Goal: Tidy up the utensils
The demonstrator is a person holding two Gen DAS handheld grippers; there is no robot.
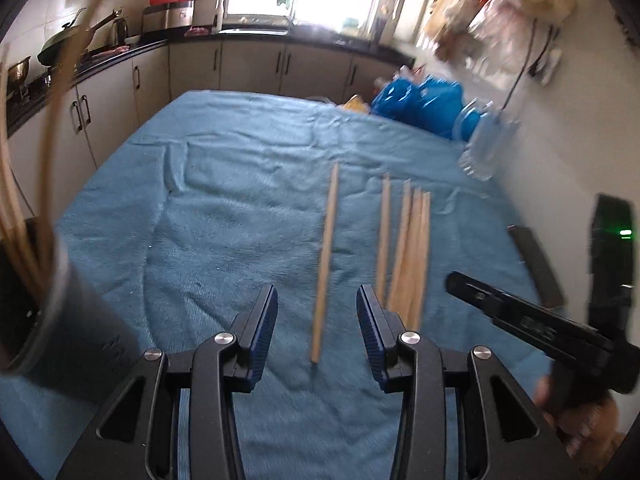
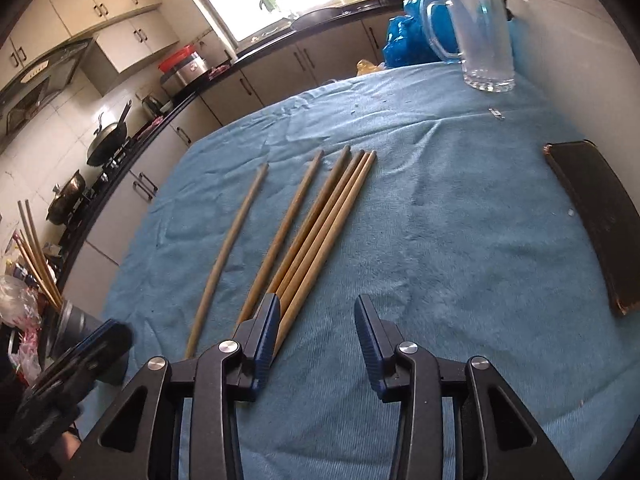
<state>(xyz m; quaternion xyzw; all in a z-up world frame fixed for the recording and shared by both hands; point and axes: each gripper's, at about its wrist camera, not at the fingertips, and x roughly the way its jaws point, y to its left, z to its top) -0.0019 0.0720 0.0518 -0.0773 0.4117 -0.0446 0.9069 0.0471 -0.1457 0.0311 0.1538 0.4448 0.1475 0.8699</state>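
Several wooden chopsticks lie side by side on the blue cloth [image 2: 440, 200]. In the left wrist view my left gripper [image 1: 317, 312] is open and straddles the near end of a lone chopstick [image 1: 326, 264] without pressing on it. A bunch of chopsticks [image 1: 408, 248] lies just to its right. In the right wrist view my right gripper [image 2: 316, 336] is open over bare cloth, and its left finger covers the near ends of the bunched chopsticks [image 2: 328, 224]. A dark holder cup [image 1: 60, 300] with chopsticks in it stands at the left.
A clear glass mug [image 2: 484, 40] stands at the far right of the table by the wall, with blue plastic bags [image 1: 424, 104] behind it. A dark flat slab [image 2: 596, 220] lies along the right edge. Kitchen counters and cabinets run along the left and the back.
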